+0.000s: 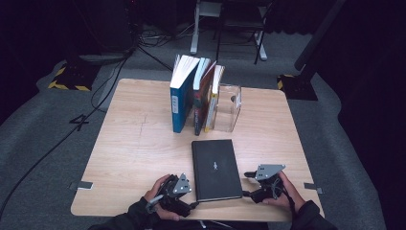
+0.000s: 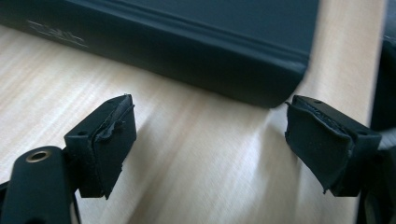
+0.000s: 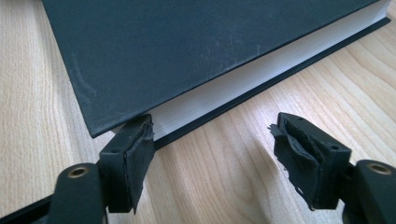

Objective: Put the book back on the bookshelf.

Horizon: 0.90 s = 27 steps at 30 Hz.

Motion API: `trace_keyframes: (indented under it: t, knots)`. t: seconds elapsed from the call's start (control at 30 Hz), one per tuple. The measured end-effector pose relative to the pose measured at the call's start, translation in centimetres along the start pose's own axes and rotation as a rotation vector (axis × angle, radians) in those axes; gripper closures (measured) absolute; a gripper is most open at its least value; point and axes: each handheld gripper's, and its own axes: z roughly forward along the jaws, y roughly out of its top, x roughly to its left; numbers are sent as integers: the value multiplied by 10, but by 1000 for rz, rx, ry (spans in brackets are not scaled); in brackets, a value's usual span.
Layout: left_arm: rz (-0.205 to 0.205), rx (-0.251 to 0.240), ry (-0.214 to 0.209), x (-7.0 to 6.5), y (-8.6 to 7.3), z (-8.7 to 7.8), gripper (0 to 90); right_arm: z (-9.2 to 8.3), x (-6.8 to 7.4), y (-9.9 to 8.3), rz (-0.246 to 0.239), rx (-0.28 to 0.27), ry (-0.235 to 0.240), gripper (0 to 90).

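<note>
My left hand-held gripper (image 1: 192,205) and right hand-held gripper (image 1: 245,184) flank the flat black hardcover book (image 1: 215,168) — both released, nothing lifted yet — shelving left

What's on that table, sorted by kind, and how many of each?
Upright books: 4, as far as I can tell
Black book lying flat: 1
Clear plastic bookend: 1
Hand-held grippers: 2, left gripper and right gripper
Total: 8

Right claw (image 3: 212,161) gapes beside the black book (image 3: 196,51) corner.
</note>
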Motion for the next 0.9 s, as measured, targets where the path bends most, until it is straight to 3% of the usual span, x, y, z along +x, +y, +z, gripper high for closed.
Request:
trace_keyframes:
  t: [0.13, 0.6, 0.9]
  knots:
    - [6, -4, 23, 0, 2, 3, 158, 1, 3, 2, -6, -18, 11, 312]
    - [9, 7, 4, 30, -4, -4, 113, 13, 17, 13, -15, -53, -18, 305]
    - [12, 7, -2, 35, -6, -5, 123, 14, 19, 17, -22, -69, -30, 308]
